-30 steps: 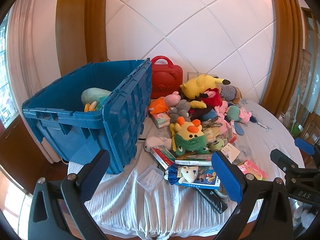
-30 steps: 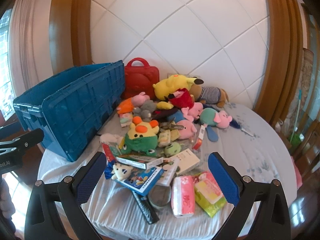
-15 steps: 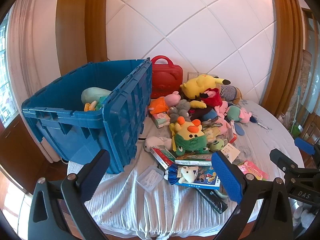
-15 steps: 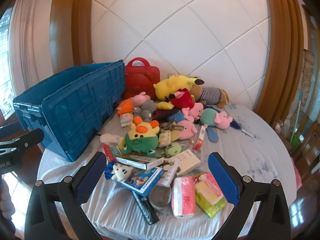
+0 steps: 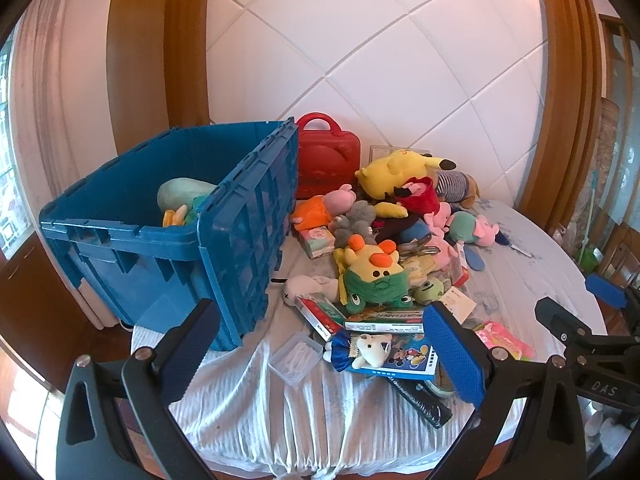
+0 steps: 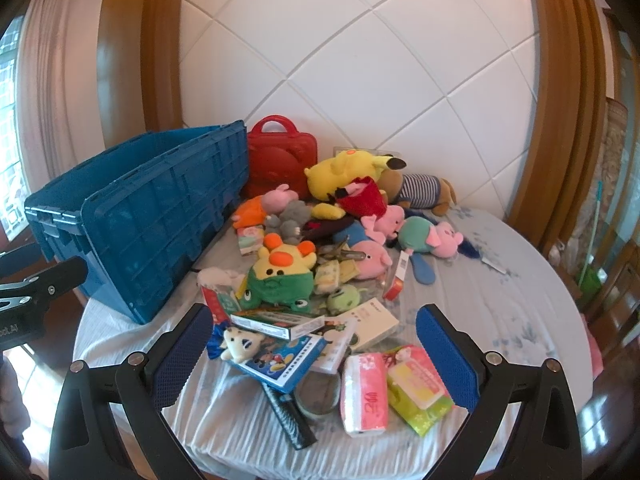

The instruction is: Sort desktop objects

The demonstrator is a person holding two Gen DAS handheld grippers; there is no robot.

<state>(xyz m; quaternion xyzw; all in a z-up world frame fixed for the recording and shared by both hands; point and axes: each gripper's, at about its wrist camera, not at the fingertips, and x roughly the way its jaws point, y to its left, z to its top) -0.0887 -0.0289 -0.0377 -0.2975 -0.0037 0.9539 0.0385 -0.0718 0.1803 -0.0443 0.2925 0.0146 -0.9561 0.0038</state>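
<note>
**Blue crate beside a heap of toys, both grippers empty**

Blue plastic forms the crate [image 5: 224, 236] at nine o'clock on the cloth-covered table [image 6: 500, 312]; inside it lies a pale green plush [image 5: 182, 194]. Just beside it, toward twelve o'clock, stands a red case [image 5: 326, 162]. The toy pile fills the middle: a yellow plush [image 6: 344, 172] at the back, a yellow-and-green chick plush [image 6: 282, 276] at the centre, a blue picture book [image 6: 280, 364] at six o'clock (a small white plush sits on it). Pink tissue packs [image 6: 364, 390] lie nearest. The left gripper [image 5: 320, 354] hangs above the table edge, jaws spread wide, holding nothing. The right gripper [image 6: 316, 354] likewise gapes empty over the book.
</note>
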